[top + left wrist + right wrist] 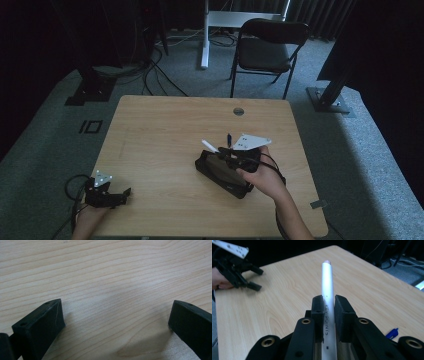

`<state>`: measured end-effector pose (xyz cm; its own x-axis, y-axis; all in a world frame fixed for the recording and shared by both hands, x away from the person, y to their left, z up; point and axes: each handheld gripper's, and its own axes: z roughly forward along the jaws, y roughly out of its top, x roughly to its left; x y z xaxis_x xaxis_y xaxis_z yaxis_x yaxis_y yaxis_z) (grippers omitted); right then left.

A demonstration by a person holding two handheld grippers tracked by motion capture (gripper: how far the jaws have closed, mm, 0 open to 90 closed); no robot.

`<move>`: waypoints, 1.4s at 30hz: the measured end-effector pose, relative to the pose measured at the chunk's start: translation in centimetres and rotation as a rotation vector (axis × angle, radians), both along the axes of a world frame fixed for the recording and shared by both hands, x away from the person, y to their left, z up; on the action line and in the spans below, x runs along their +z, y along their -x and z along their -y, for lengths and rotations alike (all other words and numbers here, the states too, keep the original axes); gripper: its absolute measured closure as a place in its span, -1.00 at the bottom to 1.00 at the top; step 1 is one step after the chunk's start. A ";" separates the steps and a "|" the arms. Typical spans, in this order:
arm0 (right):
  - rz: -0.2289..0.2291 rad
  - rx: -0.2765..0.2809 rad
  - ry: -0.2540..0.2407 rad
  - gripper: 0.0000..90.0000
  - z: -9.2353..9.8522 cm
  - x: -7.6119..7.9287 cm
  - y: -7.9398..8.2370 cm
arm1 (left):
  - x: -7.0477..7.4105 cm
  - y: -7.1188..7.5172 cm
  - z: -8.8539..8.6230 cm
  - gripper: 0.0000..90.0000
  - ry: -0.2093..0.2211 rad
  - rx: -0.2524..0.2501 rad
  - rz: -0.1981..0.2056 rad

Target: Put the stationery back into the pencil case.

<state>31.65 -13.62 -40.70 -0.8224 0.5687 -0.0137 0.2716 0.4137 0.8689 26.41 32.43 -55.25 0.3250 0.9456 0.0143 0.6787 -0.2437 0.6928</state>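
A white pen [328,285] printed "KEY POINTS" is clamped lengthwise in my right gripper [328,305], its tip poking out ahead of the jaws. In the high view that white pen [209,146] sticks out to the left of the right gripper [222,151], which hovers over a black case [220,174] on the table's right half. A blue pen [229,139] lies just beyond the case, and the same blue pen [392,333] shows past the right jaw. My left gripper [125,196] rests at the front left corner, open over bare wood [117,320].
The wooden table [165,130] has a round cable hole [238,111] near its far edge. A dark chair [267,47] and a white desk leg [205,35] stand behind it, with cables on the carpet. The left gripper [258,279] shows far off in the right gripper view.
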 end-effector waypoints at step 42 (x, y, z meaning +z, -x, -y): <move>-0.179 0.003 0.218 0.74 -0.3 -6.3 -2.5 | 0.0 0.0 0.0 -1.00 0.000 -0.001 -0.001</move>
<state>34.16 -13.36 -46.97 -0.8245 0.5658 0.0097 0.4110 0.5869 0.6976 26.40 32.43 -55.24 0.3255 0.9454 0.0140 0.6794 -0.2442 0.6919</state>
